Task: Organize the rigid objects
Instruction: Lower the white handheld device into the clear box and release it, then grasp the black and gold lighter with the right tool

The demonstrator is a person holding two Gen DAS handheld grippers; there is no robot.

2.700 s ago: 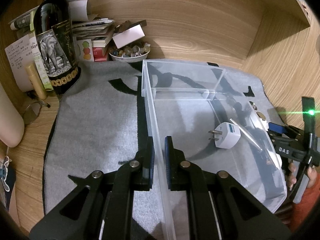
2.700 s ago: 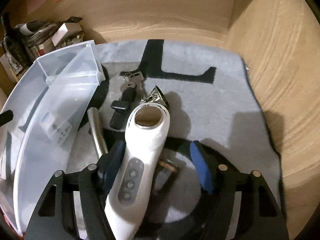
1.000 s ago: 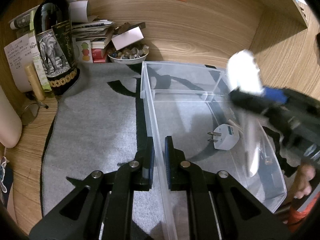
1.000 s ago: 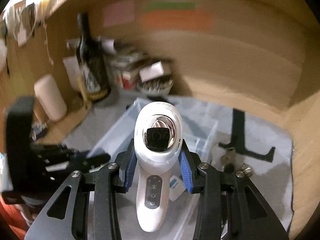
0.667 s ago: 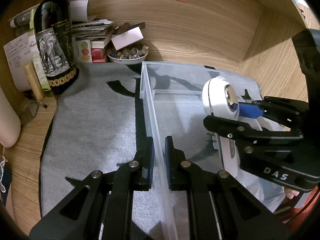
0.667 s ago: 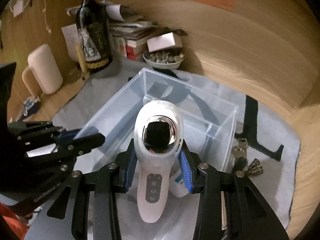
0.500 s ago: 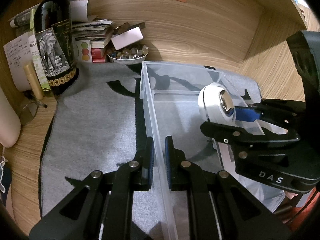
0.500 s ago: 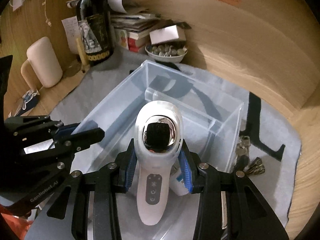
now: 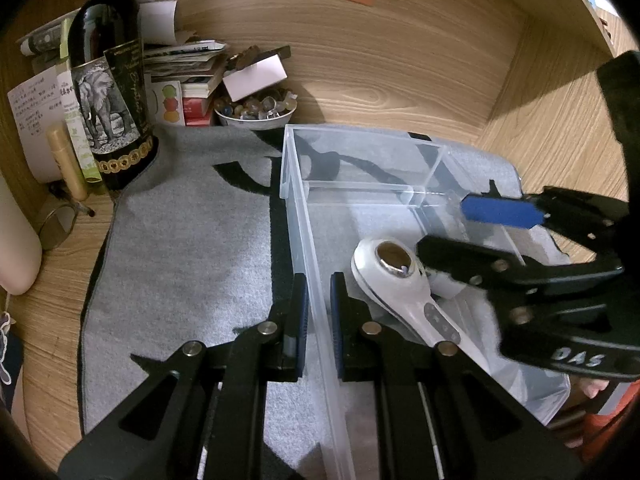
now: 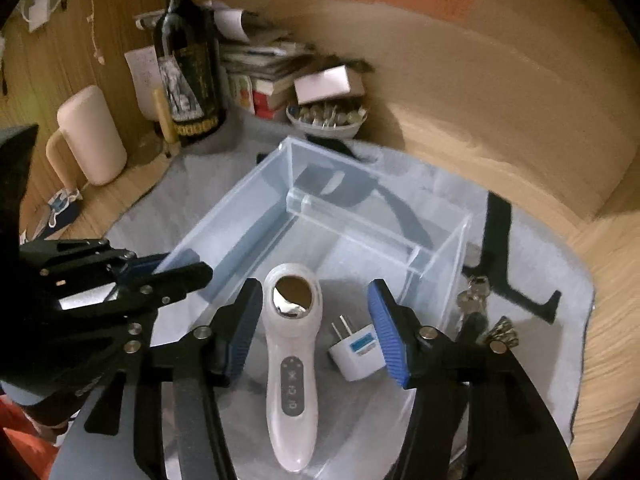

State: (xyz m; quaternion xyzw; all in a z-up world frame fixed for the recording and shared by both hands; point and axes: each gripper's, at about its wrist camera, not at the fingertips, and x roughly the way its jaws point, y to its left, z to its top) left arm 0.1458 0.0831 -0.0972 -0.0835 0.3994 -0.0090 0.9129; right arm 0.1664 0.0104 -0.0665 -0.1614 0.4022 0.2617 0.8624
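The right gripper [image 10: 316, 324] bears white letters "DAS" on its black body, seen from the left wrist; the wine bottle [image 9: 108, 92] label shows an elephant. Only the right wrist view shows the white plug adapter [image 10: 358, 350] and keys [image 10: 474, 296]. The left gripper [image 9: 318, 316], angled downward, is clamped on the near wall of the clear plastic bin [image 9: 304, 216]. The right gripper's jaws are opening, pads clear of the white handheld device [image 10: 294, 364] lying in the bin between them
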